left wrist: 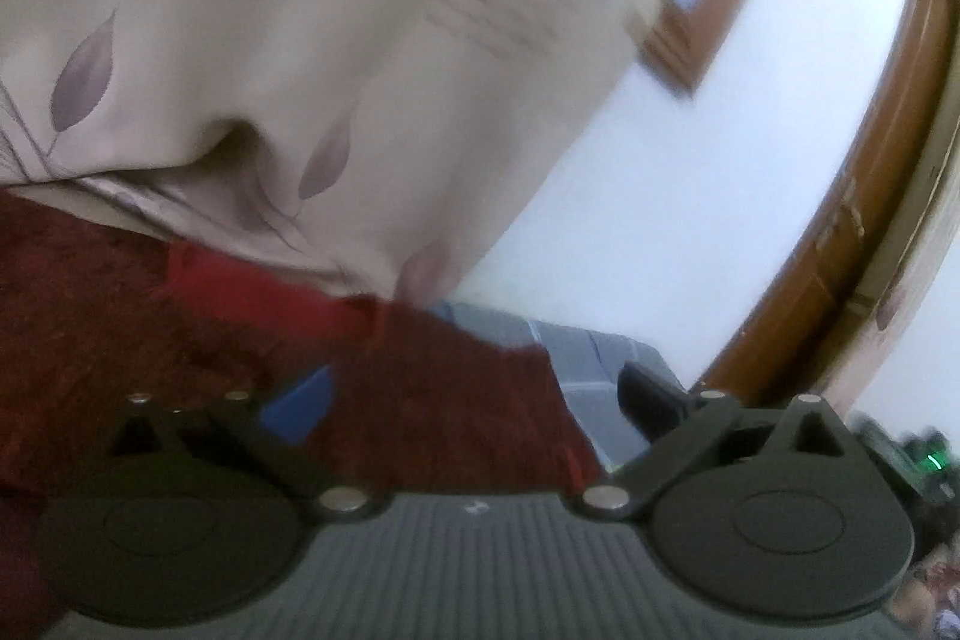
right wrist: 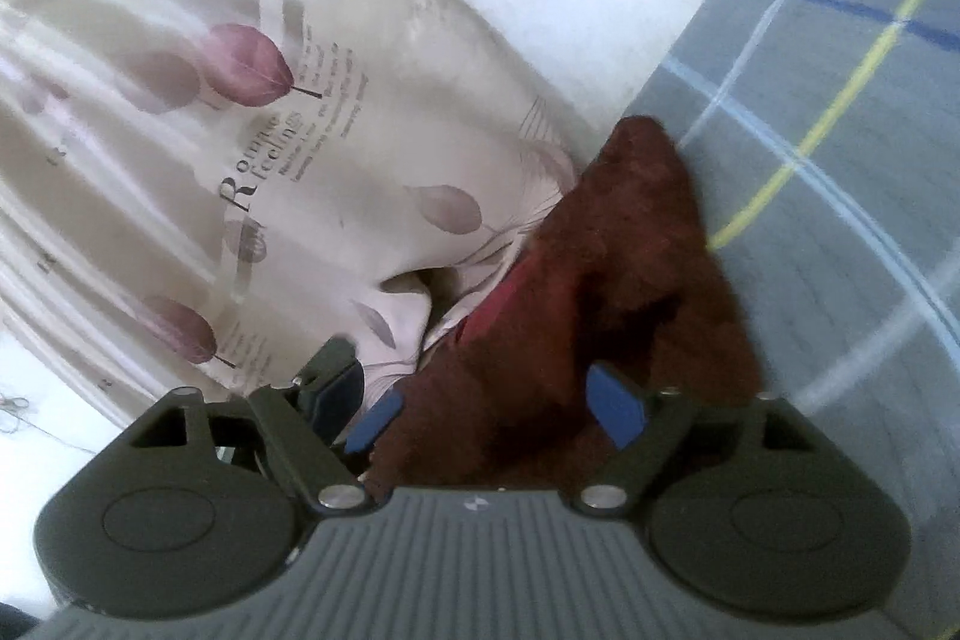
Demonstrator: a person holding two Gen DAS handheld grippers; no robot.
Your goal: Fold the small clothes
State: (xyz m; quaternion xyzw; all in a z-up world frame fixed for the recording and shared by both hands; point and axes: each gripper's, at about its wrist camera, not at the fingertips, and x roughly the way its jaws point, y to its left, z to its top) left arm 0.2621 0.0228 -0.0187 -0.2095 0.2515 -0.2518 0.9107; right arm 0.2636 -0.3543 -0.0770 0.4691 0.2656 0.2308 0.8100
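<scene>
The dark red fleece garment (right wrist: 606,292) lies on the checked bed sheet (right wrist: 840,160) beside a leaf-print pillow (right wrist: 288,148). Both sets of fingers are released — the right gripper (right wrist: 498,412) straddles the fleece, the left gripper (left wrist: 474,400) hangs spread wide above it.

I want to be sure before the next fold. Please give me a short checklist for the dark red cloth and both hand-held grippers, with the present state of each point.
1. Left hand-held gripper open: ok, the jaws stand wide.
2. Right hand-held gripper free of the dark red cloth: cannot tell; the cloth lies between its blue pads, jaws apart.
3. Cloth lies on the checked sheet: ok, partly against the leaf-print pillow.
4. Cloth flat and smooth: not ok, it is bunched to a point.
5. Whole cloth outline visible: cannot tell, the left view is blurred.
</scene>
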